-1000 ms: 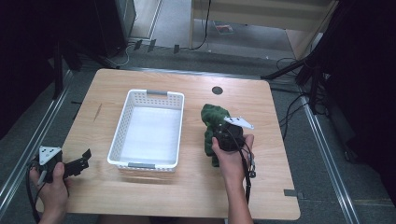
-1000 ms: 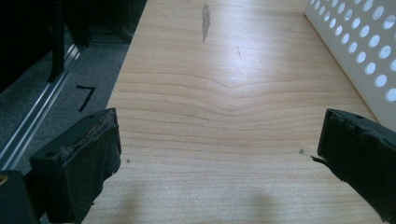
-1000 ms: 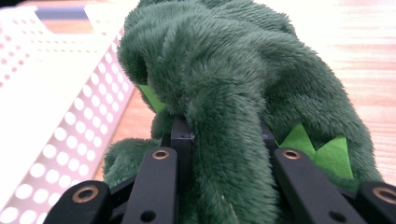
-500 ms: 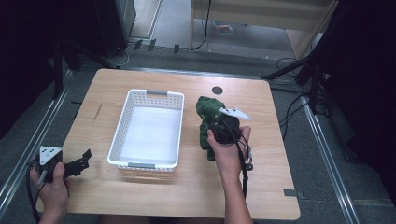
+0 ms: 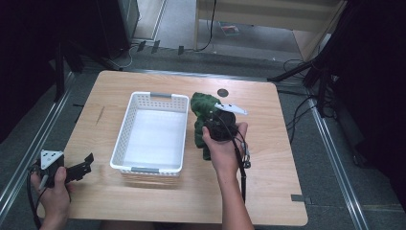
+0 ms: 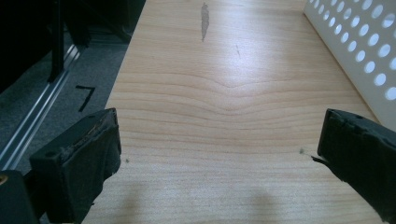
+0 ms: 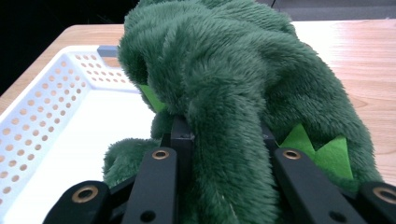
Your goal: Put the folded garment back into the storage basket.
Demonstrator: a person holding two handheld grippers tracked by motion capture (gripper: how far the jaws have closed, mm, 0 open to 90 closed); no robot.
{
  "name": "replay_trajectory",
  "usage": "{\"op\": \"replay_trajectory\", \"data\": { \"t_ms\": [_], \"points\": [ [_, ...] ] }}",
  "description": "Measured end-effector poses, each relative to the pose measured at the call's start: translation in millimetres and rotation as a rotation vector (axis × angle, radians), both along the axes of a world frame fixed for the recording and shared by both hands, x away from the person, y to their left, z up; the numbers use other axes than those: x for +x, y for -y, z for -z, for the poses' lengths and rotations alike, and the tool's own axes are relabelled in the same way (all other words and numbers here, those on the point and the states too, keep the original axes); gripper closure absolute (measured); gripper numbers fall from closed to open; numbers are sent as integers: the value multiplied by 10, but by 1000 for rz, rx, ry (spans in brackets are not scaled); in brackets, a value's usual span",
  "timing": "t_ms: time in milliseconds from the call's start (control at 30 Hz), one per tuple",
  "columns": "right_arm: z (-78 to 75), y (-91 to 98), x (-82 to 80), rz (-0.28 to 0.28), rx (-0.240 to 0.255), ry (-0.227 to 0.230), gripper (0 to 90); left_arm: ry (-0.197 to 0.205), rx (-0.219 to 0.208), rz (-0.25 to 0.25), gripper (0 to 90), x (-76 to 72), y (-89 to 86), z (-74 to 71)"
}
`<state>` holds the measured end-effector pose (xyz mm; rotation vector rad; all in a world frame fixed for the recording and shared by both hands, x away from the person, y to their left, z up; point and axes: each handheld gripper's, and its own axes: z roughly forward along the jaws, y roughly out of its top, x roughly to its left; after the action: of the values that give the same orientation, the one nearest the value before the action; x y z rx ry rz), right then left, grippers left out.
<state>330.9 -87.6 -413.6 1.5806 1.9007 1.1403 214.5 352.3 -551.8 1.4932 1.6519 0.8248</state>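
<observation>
Gripping a fuzzy green plush dinosaur [image 7: 243, 93], the right gripper [image 5: 216, 125] has its fingers [image 7: 175, 140] squeezed in tight around one of the toy's limbs, holding it just beside the right wall of the white perforated basket [image 5: 125, 129] that sits mid-worktop [image 5: 268, 191]. Over at the near left corner, the left gripper [image 5: 81, 166] hangs out low over bare wood with its fingers [image 6: 79, 163] spread wide apart and nothing between them, basket wall just off to its right.
</observation>
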Motion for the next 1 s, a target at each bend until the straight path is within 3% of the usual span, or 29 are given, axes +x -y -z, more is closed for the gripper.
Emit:
{"op": "replay_trajectory", "data": {
  "t_ms": [433, 1000],
  "points": [
    [-200, -337, 65, -52, -12, -7, 720, -1, -1, 0, 6, 1, -3, 0],
    [-228, -944, 138, -127, -5, -11, 713, 3, -9, -4, 6, 11, -4, 4]
  ]
}}
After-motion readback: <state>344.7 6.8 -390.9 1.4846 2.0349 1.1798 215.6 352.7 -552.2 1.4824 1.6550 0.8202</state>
